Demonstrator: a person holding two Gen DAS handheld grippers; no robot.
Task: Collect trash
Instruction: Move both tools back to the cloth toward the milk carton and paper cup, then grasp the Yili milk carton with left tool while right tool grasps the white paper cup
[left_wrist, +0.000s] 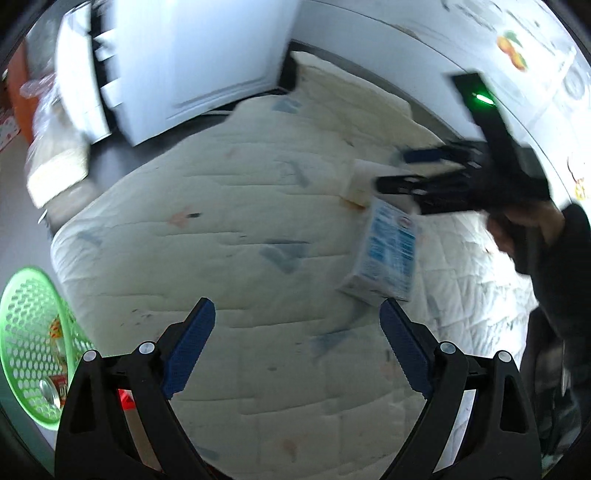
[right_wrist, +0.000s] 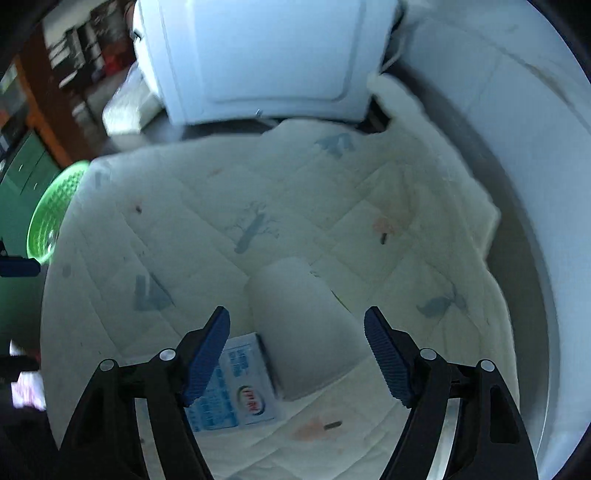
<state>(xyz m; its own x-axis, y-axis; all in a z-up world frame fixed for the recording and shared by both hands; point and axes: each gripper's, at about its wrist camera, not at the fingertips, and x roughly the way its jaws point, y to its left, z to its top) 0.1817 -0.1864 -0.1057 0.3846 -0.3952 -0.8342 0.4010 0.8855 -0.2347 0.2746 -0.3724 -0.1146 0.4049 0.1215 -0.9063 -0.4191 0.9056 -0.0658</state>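
Note:
A blue-and-white carton (left_wrist: 386, 254) lies on the cream quilted bed (left_wrist: 229, 258), with a plain white box (left_wrist: 364, 181) beside it. In the right wrist view the white box (right_wrist: 306, 328) sits between the open fingers, and the carton (right_wrist: 236, 384) lies at the left finger. My right gripper (right_wrist: 297, 350) is open just above them; it also shows in the left wrist view (left_wrist: 410, 170). My left gripper (left_wrist: 297, 332) is open and empty over the quilt, near the carton's lower edge. A green mesh basket (left_wrist: 33, 332) holding a can and other trash stands off the bed's left side.
A white appliance or cabinet (left_wrist: 195, 55) stands at the head of the bed. A white wall (left_wrist: 443, 44) runs along the right. A bagged pillow or bundle (left_wrist: 55, 155) lies at the far left. The basket shows blurred in the right wrist view (right_wrist: 51, 218).

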